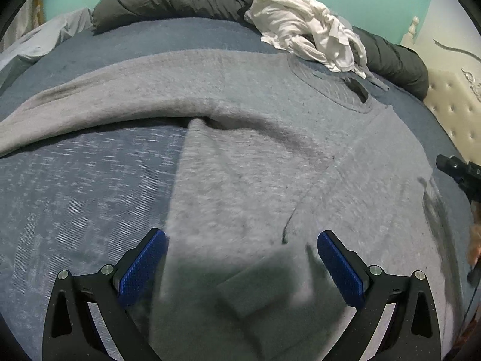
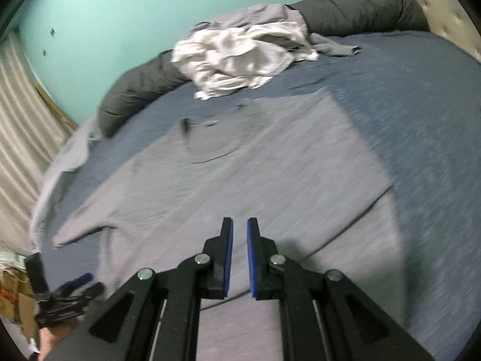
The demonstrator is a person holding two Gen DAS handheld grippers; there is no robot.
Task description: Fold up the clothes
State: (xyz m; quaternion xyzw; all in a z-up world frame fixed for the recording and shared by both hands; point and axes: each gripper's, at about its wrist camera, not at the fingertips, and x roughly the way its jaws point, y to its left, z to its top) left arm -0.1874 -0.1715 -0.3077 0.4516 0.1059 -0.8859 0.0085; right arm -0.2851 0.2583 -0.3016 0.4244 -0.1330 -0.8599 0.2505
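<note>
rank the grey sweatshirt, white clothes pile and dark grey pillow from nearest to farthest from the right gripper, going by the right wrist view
1. grey sweatshirt: spread flat on the bed, directly under and ahead of the right gripper.
2. white clothes pile: crumpled, beyond the sweatshirt's collar.
3. dark grey pillow: along the teal wall behind the pile, farthest back.

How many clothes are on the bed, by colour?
Grey shirt spread flat: 1
White clothes pile: 1 heap; separate pieces cannot be told
Pale grey garment by the pile: 1
Total: 3
</note>
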